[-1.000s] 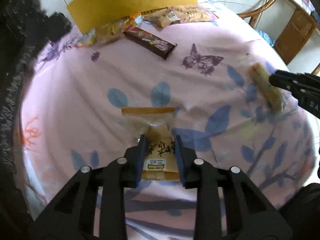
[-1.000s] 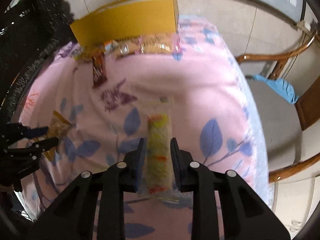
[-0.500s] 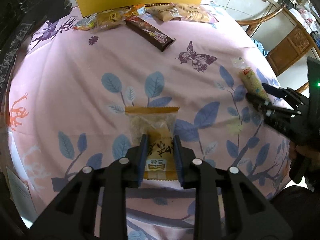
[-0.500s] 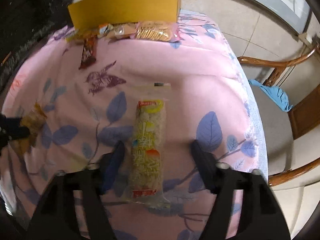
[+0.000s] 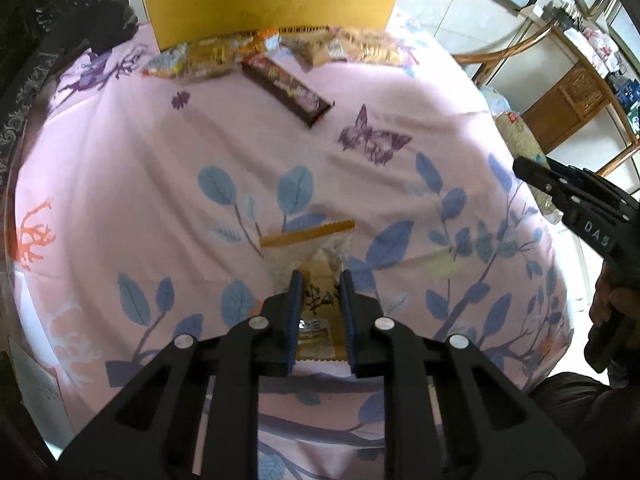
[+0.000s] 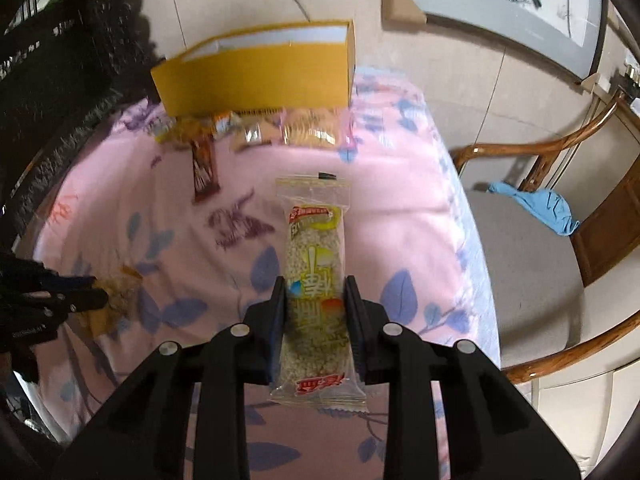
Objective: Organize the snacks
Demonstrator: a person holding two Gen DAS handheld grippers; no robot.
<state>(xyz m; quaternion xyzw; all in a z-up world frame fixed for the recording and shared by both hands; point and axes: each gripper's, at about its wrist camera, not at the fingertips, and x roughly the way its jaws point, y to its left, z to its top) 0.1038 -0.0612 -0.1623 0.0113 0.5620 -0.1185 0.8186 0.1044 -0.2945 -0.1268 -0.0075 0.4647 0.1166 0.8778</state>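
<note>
Pink cloth (image 5: 168,168) with blue leaves covers the table under both of my tools. My left gripper (image 5: 319,280) has its fingers pressed on the sides of a small brown snack packet (image 5: 316,276). The packet's zigzag top edge pokes out in front of the fingers, low over the cloth. My right gripper (image 6: 314,286) is squeezing a long clear rice bar (image 6: 314,264) around its lower half. The top half sticks out ahead, and the bar looks lifted off the table.

Both snacks look very light. I think the wrappers are thin, shiny and a bit slippery, so they could slide out. The food inside may crumble if I squeeze hard. Holding each one by its long sides, near the middle, seems best to me, with a soft grip.

Farther out, a dark chocolate bar (image 5: 286,92) lies alone on the cloth. Behind it more snack bags (image 6: 248,128) sit in a row, right against a yellow box (image 6: 256,72) at the far edge. A wooden chair (image 6: 532,240) with a blue rag (image 6: 536,208) on it stands to the right.
</note>
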